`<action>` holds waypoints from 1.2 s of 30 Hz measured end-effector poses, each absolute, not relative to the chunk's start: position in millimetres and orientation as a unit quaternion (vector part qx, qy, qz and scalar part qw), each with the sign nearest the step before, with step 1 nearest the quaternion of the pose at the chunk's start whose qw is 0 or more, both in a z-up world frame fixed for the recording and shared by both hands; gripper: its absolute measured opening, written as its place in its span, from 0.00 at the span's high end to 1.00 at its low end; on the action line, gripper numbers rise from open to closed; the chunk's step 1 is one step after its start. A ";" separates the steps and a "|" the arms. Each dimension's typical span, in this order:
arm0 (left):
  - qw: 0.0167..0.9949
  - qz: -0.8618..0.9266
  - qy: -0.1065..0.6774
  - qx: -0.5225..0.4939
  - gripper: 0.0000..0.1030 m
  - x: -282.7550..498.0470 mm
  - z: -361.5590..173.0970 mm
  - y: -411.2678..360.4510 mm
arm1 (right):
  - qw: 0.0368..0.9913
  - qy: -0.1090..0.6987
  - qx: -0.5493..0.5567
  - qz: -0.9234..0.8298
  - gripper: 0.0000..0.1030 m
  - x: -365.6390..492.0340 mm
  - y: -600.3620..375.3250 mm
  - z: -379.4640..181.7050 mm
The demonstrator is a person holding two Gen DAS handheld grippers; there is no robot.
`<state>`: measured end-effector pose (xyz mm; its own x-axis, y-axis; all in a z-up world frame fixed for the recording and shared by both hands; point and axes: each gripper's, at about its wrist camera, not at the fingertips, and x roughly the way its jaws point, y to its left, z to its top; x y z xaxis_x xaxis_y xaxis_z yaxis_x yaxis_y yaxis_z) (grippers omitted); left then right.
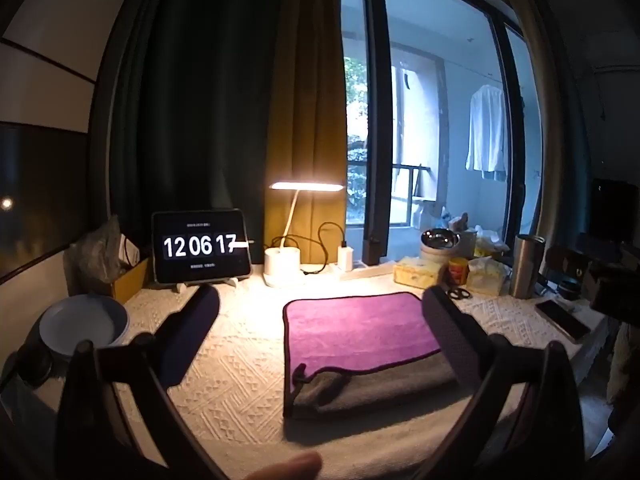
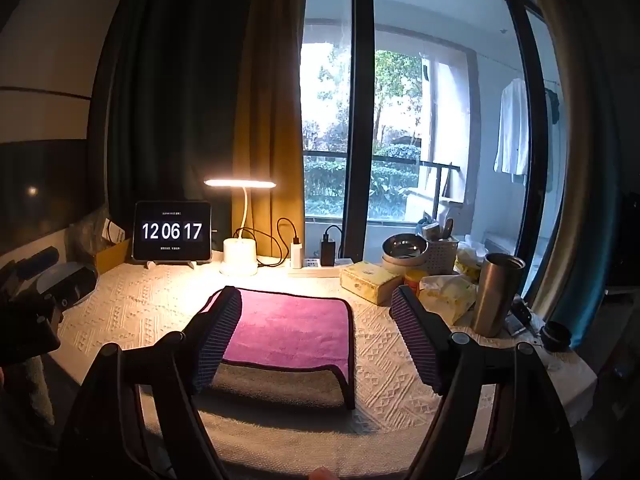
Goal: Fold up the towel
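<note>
A towel, purple on one side and grey on the other, lies folded on the cream patterned tablecloth, in the left wrist view (image 1: 356,332) and the right wrist view (image 2: 292,336). Its purple layer lies on top, with the grey layer showing along the near edge. My left gripper (image 1: 320,300) is open and empty above the table, its right finger over the towel's right edge. My right gripper (image 2: 316,300) is open and empty, its left finger over the towel's left part.
A tablet clock (image 1: 200,246), a lit desk lamp (image 1: 282,260) and chargers stand at the back. White plates (image 1: 84,324) sit at the left. Tissue boxes (image 2: 370,282), a steel bowl (image 2: 404,246), a metal tumbler (image 2: 496,294) and a phone (image 1: 562,320) crowd the right.
</note>
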<state>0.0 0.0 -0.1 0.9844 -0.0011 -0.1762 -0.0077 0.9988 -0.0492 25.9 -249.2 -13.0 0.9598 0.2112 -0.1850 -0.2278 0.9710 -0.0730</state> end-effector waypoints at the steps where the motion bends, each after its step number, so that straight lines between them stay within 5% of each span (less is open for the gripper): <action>1: 0.996 0.000 0.087 -0.023 0.01 -0.3 -0.1 0.3 | 0.989 0.086 -0.047 0.111 0.22 26.0 -249.0 -12.8; 36: 0.996 0.000 0.086 -0.011 0.01 2.7 3.4 -6.6 | 0.989 0.088 -0.039 0.113 0.22 30.6 -252.1 -15.8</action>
